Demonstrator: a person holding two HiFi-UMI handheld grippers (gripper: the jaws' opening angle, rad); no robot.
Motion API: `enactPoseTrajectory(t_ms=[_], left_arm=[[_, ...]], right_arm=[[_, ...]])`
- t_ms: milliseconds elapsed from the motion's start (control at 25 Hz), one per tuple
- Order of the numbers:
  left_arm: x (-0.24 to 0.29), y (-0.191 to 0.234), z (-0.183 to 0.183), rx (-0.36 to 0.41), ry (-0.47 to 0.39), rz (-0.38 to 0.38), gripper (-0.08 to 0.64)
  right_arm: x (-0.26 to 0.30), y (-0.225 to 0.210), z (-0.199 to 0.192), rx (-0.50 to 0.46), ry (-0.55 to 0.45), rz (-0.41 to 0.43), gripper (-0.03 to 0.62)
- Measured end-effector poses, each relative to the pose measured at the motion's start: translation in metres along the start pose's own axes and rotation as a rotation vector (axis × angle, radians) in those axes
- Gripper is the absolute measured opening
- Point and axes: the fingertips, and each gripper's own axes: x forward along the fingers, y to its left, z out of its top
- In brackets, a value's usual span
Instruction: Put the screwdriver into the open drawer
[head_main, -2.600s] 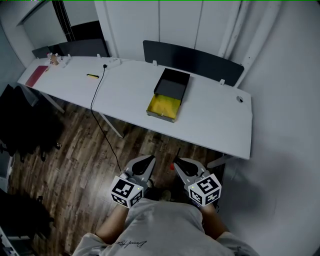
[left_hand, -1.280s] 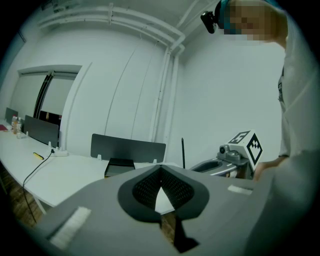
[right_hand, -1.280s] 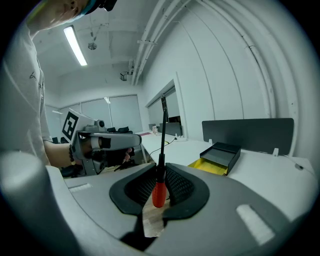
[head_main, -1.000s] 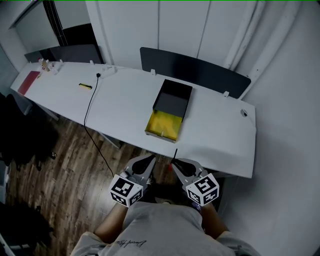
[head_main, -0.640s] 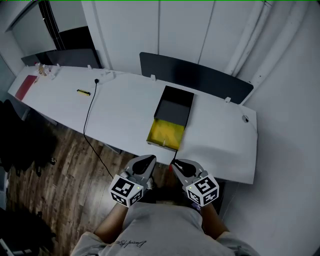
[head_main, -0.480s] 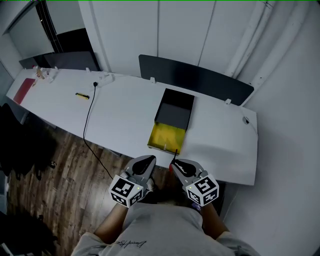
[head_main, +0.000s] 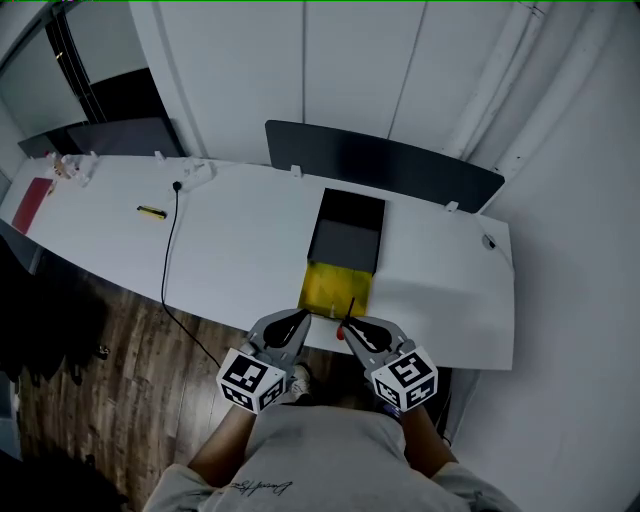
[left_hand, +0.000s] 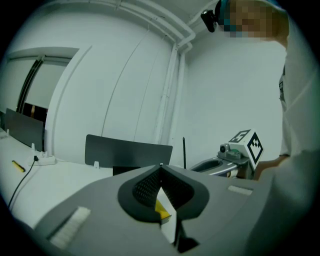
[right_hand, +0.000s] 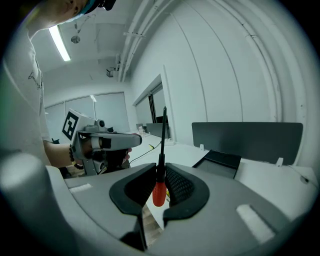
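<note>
The screwdriver (right_hand: 158, 191) is clamped in the closed jaws of the right gripper (right_hand: 161, 168), with its shaft up and its red handle below, close to the front of the open drawer (head_main: 333, 288). The left gripper (left_hand: 160, 167) has its jaws pressed together on nothing. I judge the tool light and stiff, with a smooth and maybe slippery handle, so a hold where handle meets shaft seems safe, though it could swing. The yellow-bottomed drawer stands on a white table (head_main: 240, 240) with a cable (head_main: 166, 262) to the left, a dark panel (head_main: 400, 165) behind, white walls around and a wooden floor (head_main: 90, 370) below.
</note>
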Motion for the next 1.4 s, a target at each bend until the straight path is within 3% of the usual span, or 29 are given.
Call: enactPoseTrajectory(t_ms=[520, 760, 1400], left_arm=[[0.029, 0.046, 0.008, 0.012, 0.018, -0.087, 0.000], [0.037, 0.063, 0.010, 0.008, 0.016, -0.091, 0.000], [0.060, 0.057, 0.008, -0.029, 0.050, -0.086, 0.001]], right_arm=[[0.041, -0.026, 0.021, 0.019, -0.009, -0.088, 0.074], [0.051, -0.037, 0.031, 0.005, -0.006, -0.111, 0.074], [0.043, -0.068, 0.038, 0.021, 0.021, -0.108, 0.071]])
